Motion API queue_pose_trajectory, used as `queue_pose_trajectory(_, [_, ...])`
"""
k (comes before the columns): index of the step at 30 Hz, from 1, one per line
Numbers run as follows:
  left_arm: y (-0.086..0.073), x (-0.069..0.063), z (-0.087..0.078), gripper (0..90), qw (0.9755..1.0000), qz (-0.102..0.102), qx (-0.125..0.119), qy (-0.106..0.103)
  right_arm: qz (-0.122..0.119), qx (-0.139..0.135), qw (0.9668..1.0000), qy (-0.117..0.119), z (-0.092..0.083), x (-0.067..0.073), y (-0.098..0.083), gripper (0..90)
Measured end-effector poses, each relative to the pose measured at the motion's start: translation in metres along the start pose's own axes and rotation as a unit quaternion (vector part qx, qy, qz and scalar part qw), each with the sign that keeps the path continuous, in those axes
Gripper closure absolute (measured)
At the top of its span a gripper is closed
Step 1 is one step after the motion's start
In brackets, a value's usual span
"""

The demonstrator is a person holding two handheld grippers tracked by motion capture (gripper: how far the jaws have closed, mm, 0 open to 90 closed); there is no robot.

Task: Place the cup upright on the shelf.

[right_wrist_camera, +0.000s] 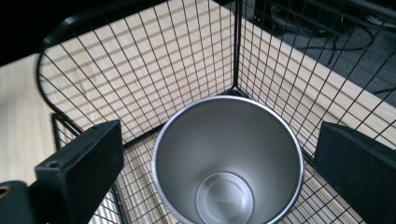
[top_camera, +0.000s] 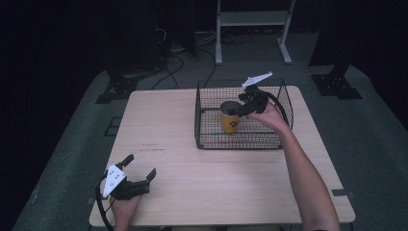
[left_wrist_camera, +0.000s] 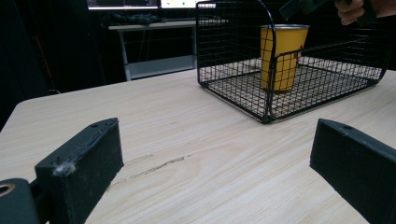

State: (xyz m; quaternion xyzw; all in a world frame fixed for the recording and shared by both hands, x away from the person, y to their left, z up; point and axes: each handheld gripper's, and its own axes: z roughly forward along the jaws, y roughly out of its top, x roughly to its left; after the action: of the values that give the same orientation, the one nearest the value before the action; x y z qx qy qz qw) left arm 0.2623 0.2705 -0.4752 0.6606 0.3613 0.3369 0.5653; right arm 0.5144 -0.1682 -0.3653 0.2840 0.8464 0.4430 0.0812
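Light wood-grain table (top_camera: pixel 192 192) with a black wire-mesh basket (top_camera: pixel 207 137) on its far right part. A yellow metal cup with a silver interior (top_camera: pixel 230 120) stands upright on the basket floor, toward the basket's left half; in the left gripper view the cup (left_wrist_camera: pixel 282 56) is seen through the mesh, mouth up, and in the right gripper view its empty, shiny inside (right_wrist_camera: pixel 229 158) faces the camera from below.

The right gripper (top_camera: pixel 243 108), held in the person's right hand (top_camera: pixel 269 115), hangs over the basket just above the cup's rim, its jaws spread wide to either side of the cup mouth and not touching it.

The left gripper (top_camera: pixel 139 168), held in the left hand (top_camera: pixel 126 204), lies low at the near left of the table, well apart from the basket, jaws spread and holding nothing.
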Motion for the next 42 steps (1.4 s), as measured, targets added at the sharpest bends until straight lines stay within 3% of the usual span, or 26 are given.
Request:
queue_pose_trajectory(4, [0.000,-0.001,0.000,1.8,1.0000,0.003,0.003,0.001,0.007,-0.013,0.9999,0.003,-0.010,0.005,0.000,1.3])
queue_pose_trajectory(12, [0.000,-0.001,0.000,1.8,1.0000,0.005,0.003,0.001,0.011,-0.042,0.9985,0.035,-0.040,0.020,-0.003,1.5])
queue_pose_trajectory(23, [-0.001,-0.002,-0.001,1.8,1.0000,0.003,0.004,0.001,0.020,-0.048,0.9978,0.042,-0.076,0.030,-0.033,1.5])
queue_pose_trajectory(35, [-0.001,-0.002,-0.001,1.8,1.0000,0.004,0.004,0.002,0.027,-0.066,0.9963,0.048,-0.099,0.037,-0.049,1.5])
queue_pose_trajectory(42, [0.000,-0.003,-0.001,1.8,1.0000,0.004,0.004,0.002,0.030,-0.058,0.9965,0.053,-0.101,0.041,-0.062,1.5])
